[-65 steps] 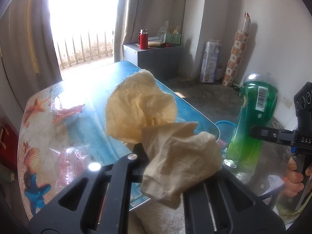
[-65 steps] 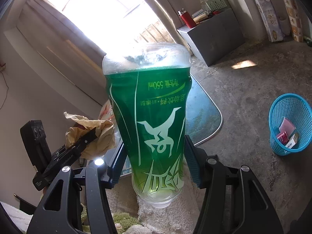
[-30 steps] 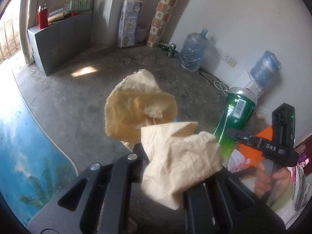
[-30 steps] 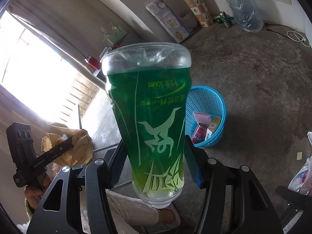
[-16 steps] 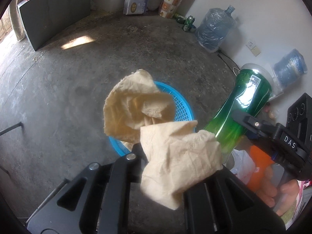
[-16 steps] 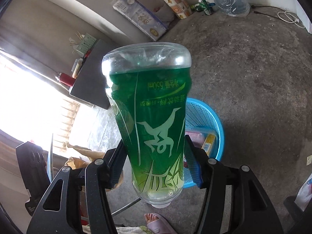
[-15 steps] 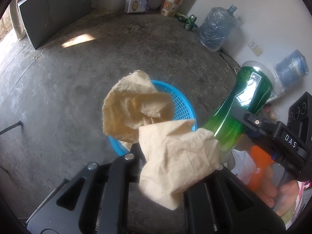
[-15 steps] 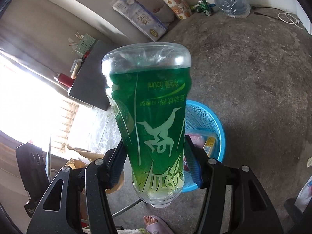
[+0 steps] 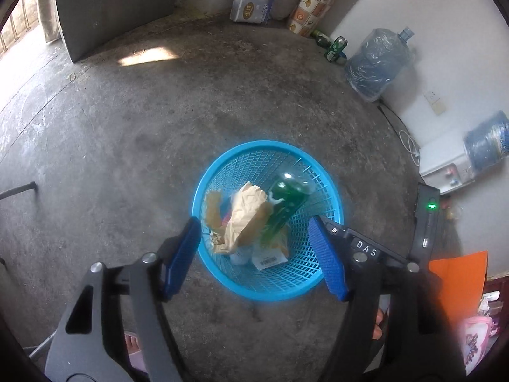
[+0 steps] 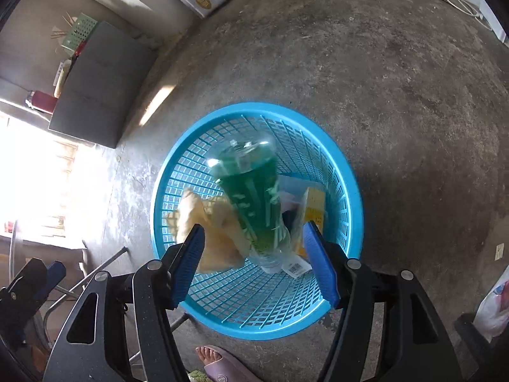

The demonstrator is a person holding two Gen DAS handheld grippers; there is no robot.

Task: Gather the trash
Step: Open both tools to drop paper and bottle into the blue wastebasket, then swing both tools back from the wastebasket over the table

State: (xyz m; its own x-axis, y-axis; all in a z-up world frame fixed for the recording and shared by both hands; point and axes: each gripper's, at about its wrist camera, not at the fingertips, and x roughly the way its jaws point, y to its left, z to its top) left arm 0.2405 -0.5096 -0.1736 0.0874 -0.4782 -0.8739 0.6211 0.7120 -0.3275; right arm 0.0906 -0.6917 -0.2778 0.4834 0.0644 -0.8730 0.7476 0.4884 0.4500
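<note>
The left tongs (image 9: 254, 254) are seen with the blue pads spread wide above a round blue plastic mesh basket (image 9: 331, 210) standing on the grey concrete floor (image 9: 127, 127); the jaws have just been opening, and nothing is held between them. The crumpled tan paper wad (image 9: 245, 219) is seen inside the basket, clear of both pads, next to the green plastic drink bottle (image 9: 286, 203), which lies tilted with its clear base up against the mesh wall. A white barcode label (image 9: 270, 259) and other small scraps are visible lower in the basket.

From the right wrist view, the right tongs (image 10: 254, 261) are likewise parted over the basket (image 10: 350, 191), their jaws having just been opening. The green bottle (image 10: 251, 197) appears blurred and free of the pads, with its cap end low in the basket. The tan paper (image 10: 216, 232) is found to its left and a yellow carton (image 10: 313, 207) to its right.

A toe in a pink slipper (image 10: 219, 366) is seen on the floor just beside the basket. A water jug (image 9: 378, 63) wrapped in plastic is set against the white wall, well apart from the basket.
</note>
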